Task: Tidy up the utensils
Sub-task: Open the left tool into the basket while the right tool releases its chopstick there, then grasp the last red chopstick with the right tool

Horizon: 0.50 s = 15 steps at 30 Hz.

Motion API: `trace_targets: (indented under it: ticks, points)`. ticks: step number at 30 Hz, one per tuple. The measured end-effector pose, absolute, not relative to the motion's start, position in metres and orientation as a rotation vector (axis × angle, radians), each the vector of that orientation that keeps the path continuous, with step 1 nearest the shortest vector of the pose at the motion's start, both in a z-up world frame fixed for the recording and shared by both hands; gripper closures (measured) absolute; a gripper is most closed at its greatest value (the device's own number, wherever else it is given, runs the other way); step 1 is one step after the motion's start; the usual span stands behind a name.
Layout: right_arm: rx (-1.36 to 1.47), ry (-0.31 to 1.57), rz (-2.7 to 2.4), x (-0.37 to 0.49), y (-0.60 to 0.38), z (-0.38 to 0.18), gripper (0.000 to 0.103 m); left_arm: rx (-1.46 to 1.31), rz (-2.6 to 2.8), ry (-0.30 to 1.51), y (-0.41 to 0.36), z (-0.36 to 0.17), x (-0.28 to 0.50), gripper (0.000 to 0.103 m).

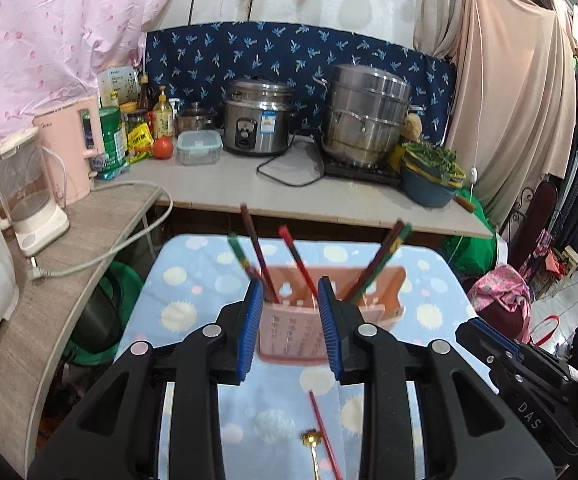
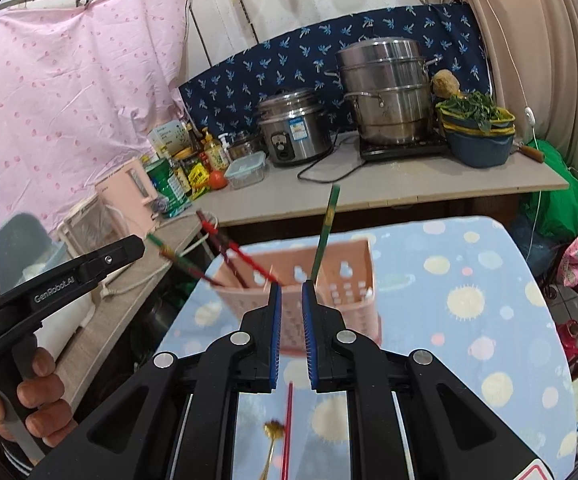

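One pink utensil holder (image 1: 309, 336), upright on the blue dotted tablecloth (image 1: 193, 280), perforated along the wall. Five chopsticks (image 1: 295, 260) inside it, all leaning outward: three fanned toward its left end, two side by side toward its right end. Among the five, two with green upper parts, the rest red or dark red. From the right wrist view only four told apart with certainty, owing to blur; one green chopstick (image 2: 324, 232) rising steeply from the holder's middle.

Short of the holder, on the near side, flat on the cloth: one red chopstick (image 1: 325, 432) and one gold spoon (image 1: 312, 438), just beside each other, spoon to the left; whether touching, cannot tell.

Left gripper (image 1: 291, 320) facing the holder's front wall with jaws spread wide, nothing between the two blue pads (image 1: 249, 332). Seen from the right wrist view as off to the holder's left, apart from it, gripped by one hand (image 2: 35, 396).

Right gripper (image 2: 291, 320) also pointed at the holder, jaws drawn close with only a narrow slit left, nothing pinched in it.

Beyond the holder, on the counter (image 1: 329, 200): one rice cooker (image 1: 259, 120), one stacked steel steamer (image 1: 365, 116), one tomato (image 1: 163, 147), one lidded food box (image 1: 199, 146).
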State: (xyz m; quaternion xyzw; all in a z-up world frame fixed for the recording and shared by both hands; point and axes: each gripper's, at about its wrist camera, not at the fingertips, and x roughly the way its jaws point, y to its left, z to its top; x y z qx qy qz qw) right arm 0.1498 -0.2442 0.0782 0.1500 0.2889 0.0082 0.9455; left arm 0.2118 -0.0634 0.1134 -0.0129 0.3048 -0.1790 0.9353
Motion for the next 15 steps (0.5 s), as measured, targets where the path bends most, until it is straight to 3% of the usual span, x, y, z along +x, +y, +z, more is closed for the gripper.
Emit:
trace_targets:
  ticks: [15]
  points:
    - [0.301,0.753,0.034,0.094,-0.219,0.011,0.091,0.020,-0.354,0.796,-0.060,0.036,0.158,0.076]
